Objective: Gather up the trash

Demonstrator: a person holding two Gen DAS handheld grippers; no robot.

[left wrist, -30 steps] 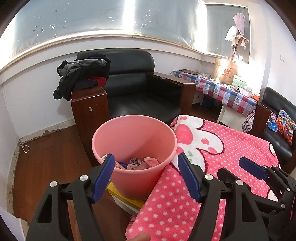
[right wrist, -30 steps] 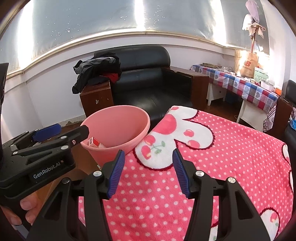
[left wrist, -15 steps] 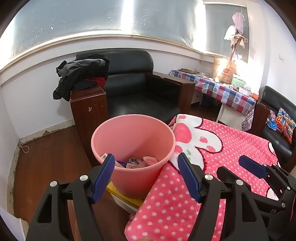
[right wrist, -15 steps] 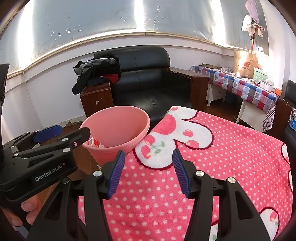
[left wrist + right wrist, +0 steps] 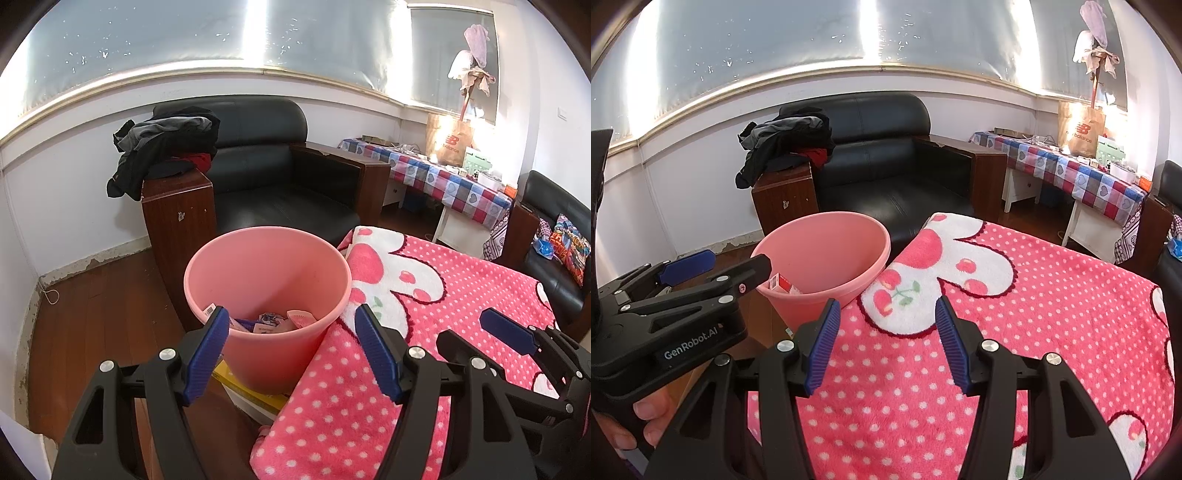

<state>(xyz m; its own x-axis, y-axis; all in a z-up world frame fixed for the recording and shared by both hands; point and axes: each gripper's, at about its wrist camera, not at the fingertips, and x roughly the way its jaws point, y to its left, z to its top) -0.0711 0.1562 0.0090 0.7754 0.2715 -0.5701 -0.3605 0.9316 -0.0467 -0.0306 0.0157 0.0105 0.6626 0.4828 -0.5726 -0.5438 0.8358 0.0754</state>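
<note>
The left tool point(image 5: 291, 343) hangs with its blue pads spread wide and nothing between them, aimed at the near rim of a pink plastic bin point(image 5: 267, 284). The bin stands just beside the left edge of the counter, touching the pink polka-dot blanket point(image 5: 443, 295) that covers it. At the bottom of the bin lies the collected trash point(image 5: 266, 321): a few wrappers and small packets, one white with a barcode against the left wall. Under the bin a yellow-edged flat box point(image 5: 255, 391) shows.

The right tool point(image 5: 884, 339) hovers over the blanket, its pads likewise parted and empty, pointing toward the white rabbit-shaped patch with cherries point(image 5: 938, 273). In the right wrist view the left tool point(image 5: 701, 266) appears at the left, its tips near the bin's rim point(image 5: 820, 254), with fingers point(image 5: 650, 413) of the holding hand visible below it. A small red-and-white carton point(image 5: 779, 282) leans inside the bin.

Behind stands a black leather armchair point(image 5: 273, 177) with a heap of dark clothes point(image 5: 166, 147) on its wooden arm, and a checked-cloth side table point(image 5: 436, 173) carrying a brown paper bag point(image 5: 450, 140).
</note>
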